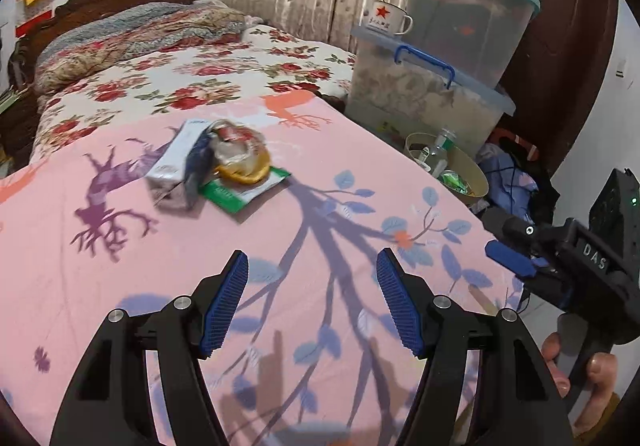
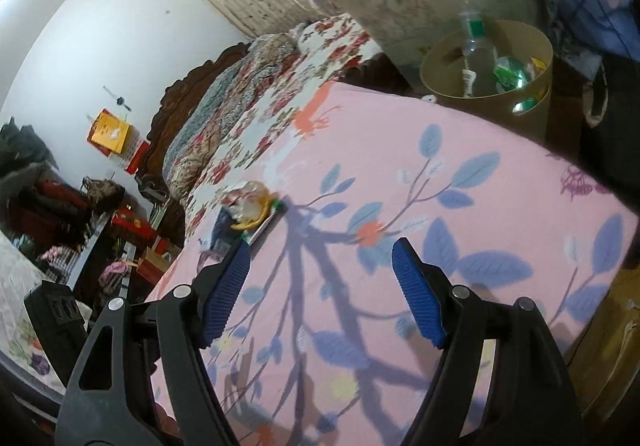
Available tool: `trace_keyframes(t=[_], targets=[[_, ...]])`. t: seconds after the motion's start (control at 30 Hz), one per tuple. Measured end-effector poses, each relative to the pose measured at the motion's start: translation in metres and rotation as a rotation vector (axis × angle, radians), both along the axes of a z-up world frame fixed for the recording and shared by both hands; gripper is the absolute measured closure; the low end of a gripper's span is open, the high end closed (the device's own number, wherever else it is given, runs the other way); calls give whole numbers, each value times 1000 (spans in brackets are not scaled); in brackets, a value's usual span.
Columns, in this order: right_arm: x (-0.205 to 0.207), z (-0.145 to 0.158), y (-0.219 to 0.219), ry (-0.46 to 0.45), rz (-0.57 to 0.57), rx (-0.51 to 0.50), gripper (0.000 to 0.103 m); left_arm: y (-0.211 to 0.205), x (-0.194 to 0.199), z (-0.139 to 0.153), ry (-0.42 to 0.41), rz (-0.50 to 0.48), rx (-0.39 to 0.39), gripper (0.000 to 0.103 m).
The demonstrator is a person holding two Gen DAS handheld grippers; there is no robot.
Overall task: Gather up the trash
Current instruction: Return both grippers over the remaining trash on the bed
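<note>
A: A bedroom: a bed spread with a pink sheet printed with blue leaves and branches, a floral quilt beyond it, curtains behind, stacked clear plastic storage bins at the bedside. Where is the trash?

B: In one small heap on the pink sheet, up toward the quilt: a white and grey cardboard carton, a crumpled clear wrapper with a yellow-brown rim on top of it, and a flat green and white sachet poking out underneath. The three overlap and touch.

A: And the hand-held grippers?

B: The left hand-held gripper has its blue ribbed pads well apart with nothing between them, only sheet. The right hand-held gripper is likewise wide apart and empty.

A: Which is better placed?

B: By my reading, the left. The heap lies ahead of it and somewhat to its left, apart from the fingertips. From the right wrist view the heap sits further off, beyond the left finger. The carton's long axis runs roughly away from the left gripper, slanted a little.

A: The destination?

B: Probably the round tan bin on the floor off the bed's right edge, already holding a clear bottle and green wrappers.
</note>
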State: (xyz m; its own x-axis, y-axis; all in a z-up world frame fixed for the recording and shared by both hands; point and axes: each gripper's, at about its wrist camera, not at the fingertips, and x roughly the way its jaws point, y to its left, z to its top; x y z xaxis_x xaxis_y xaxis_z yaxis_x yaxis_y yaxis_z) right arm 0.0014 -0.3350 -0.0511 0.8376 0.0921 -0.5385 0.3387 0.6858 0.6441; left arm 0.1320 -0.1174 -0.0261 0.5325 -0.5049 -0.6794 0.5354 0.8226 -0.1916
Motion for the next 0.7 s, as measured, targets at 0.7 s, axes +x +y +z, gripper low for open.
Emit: trace_keyframes(t=[0.7], targets=[[-23,14,33,50,-89,-165,14,39,-36,14,-122,69,10,34]])
